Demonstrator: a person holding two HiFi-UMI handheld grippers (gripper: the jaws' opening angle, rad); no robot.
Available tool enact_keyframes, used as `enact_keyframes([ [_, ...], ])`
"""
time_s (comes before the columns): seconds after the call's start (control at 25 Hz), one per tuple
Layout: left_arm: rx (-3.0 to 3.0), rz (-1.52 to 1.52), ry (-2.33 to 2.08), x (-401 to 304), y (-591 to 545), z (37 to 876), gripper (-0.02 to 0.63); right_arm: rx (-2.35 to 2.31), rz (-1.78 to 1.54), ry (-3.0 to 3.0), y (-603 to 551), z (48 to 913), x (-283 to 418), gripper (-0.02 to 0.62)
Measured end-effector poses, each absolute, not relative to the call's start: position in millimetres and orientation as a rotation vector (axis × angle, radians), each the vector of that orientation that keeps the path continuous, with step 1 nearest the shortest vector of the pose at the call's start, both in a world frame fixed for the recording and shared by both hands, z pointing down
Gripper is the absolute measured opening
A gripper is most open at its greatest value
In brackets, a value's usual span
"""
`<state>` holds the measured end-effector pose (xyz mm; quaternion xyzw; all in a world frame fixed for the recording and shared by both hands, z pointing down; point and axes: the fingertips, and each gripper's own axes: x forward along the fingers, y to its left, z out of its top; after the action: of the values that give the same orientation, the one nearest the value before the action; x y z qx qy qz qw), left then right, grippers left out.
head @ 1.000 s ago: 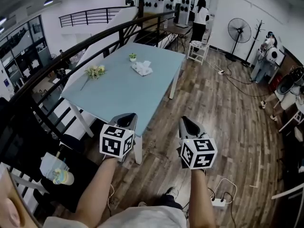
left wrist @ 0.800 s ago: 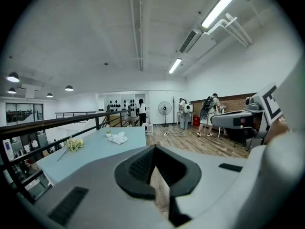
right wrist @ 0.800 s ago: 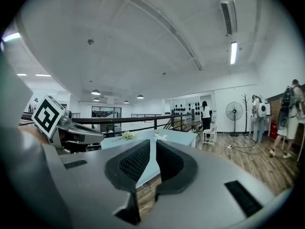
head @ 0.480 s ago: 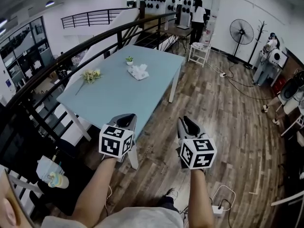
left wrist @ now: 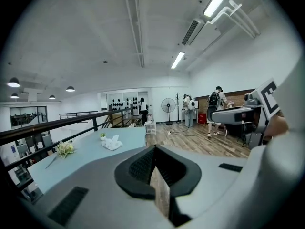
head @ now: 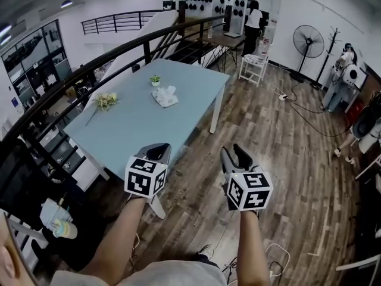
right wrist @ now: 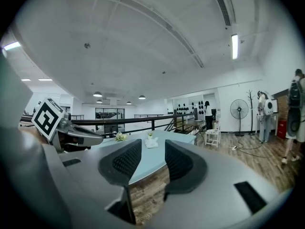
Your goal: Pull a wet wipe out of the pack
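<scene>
Wet wipe pack point(head: 165, 96) lying on the far part of the blue table point(head: 119, 136), near a small potted plant point(head: 155, 80) and well apart from both grippers. Likely hazards: with nothing pinning it down, the light pack may lift or slide along with the sheet; a shallow pinch may tear the wipe or drag several out. Left gripper point(head: 157, 151): jaws pressed together, empty. Right gripper point(head: 234, 155): jaws partly apart, having just been opening, nothing between them.
</scene>
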<state>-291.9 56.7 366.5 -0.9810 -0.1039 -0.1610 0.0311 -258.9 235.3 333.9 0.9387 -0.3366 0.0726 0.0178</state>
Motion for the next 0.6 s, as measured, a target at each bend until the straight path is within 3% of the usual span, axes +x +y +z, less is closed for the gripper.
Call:
enact_keyframes([
  [0.6, -3.051, -0.509, -0.204, -202, 121, 366, -0.006, 2.888, 0.271, -1.129, 301, 338, -162, 0.242],
])
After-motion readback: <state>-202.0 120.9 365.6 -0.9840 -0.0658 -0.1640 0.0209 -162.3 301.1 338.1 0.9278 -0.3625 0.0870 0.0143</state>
